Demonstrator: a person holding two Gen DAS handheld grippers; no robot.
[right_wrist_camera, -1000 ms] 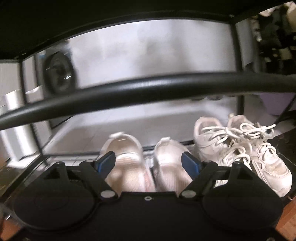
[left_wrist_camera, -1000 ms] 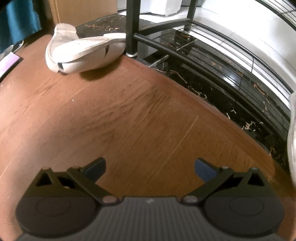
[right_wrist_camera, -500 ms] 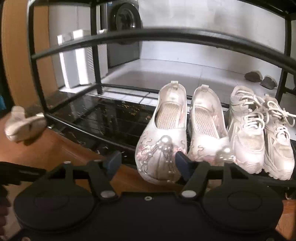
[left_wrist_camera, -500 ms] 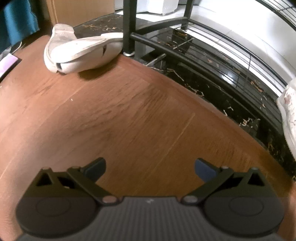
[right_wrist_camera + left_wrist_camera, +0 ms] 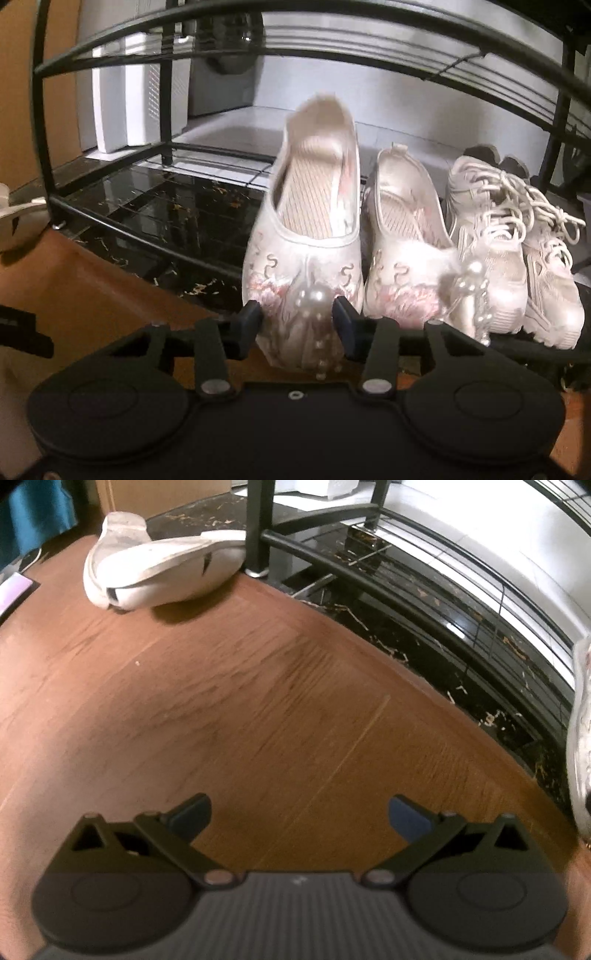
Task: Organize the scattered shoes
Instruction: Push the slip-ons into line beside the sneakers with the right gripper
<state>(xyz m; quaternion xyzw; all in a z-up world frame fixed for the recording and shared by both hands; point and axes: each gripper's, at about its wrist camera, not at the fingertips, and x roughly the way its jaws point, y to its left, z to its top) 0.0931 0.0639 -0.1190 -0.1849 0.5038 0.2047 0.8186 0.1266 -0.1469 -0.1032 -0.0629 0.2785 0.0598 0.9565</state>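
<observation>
While left view shows bare floor (image 5: 258,709) — right claw (image 5: 297,314) closing round embroidered slipper (image 5: 306,258).

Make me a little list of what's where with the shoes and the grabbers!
rack: black shoe rack, bottom shelf
embroidered shoes: pair on shelf, toes toward camera
sneakers: white laced pair, right of them
loose shoe: white shoe lying on wooden floor by rack leg
right gripper: just been closing, pinching the left embroidered shoe's toe
left gripper: open, nothing held

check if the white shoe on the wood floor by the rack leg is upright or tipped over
Tipped over. The white shoe lies on its side on the wood floor, its worn sole facing the camera, beside the rack leg.
</observation>
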